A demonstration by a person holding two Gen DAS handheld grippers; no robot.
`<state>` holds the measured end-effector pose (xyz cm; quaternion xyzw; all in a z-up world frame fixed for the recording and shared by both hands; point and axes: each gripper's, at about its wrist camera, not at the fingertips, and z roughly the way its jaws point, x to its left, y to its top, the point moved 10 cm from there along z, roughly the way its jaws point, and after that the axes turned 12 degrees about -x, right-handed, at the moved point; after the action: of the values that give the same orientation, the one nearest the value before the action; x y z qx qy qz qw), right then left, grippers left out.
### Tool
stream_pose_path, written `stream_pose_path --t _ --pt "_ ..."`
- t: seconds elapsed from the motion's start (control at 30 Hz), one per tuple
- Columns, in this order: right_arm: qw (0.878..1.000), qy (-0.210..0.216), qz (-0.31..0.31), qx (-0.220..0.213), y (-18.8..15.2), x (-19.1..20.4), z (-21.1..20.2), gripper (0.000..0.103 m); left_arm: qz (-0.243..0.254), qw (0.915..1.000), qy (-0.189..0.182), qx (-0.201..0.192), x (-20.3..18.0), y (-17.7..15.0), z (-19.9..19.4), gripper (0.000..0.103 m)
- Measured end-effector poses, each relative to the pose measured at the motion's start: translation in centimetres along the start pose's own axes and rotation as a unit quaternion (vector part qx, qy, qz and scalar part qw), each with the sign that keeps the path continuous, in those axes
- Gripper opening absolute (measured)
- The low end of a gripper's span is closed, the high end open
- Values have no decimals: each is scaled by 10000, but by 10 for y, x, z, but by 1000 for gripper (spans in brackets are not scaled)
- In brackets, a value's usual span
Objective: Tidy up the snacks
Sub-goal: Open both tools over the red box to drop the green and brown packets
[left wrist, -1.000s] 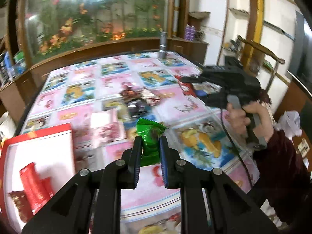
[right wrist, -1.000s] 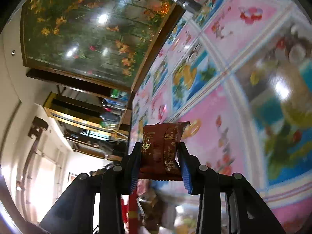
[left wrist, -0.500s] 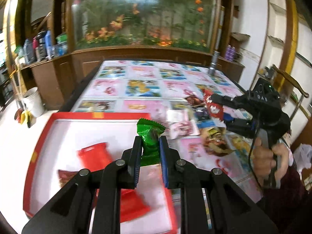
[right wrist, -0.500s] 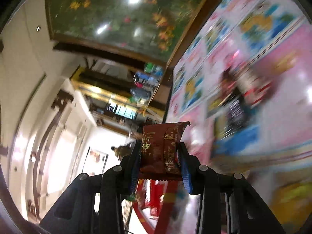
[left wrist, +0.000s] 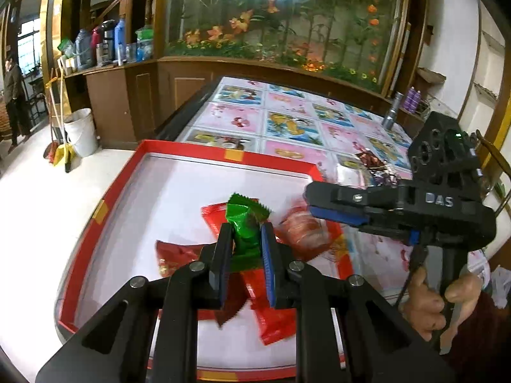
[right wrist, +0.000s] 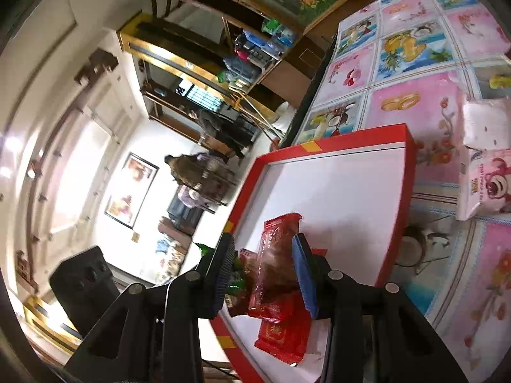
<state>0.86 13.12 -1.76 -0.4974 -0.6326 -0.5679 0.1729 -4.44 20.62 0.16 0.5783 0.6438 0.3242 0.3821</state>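
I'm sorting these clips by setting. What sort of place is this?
Most likely a lived-in home, a dining or living room: a table under a fruit-print cloth, a big planted glass tank in wooden cabinetry, and bottles and a flask on a sideboard.

Blurred red packet [left wrist: 305, 228] mid-tray.

A white bucket [left wrist: 81, 132] stands on the floor beside what looks like a broom [left wrist: 60, 146]; bottles [left wrist: 108, 44] line the wooden counter [left wrist: 127, 95].
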Motion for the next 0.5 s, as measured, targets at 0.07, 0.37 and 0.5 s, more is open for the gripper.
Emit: stream_pose_path --t 0.07,0.37,0.5 --pt "9999 -22 -82 -122 4 2 -4 47 27 10000 56 -43 2 1 -1 15" --pt "9917 -637 -331 -1063 50 -37 -83 55 157 9997 -92 -136 -14 5 -4 41" --pt "9815 -1044 -213 -1590 72 -71 -136 59 301 9989 -343 -112 -37 4 -3 47"
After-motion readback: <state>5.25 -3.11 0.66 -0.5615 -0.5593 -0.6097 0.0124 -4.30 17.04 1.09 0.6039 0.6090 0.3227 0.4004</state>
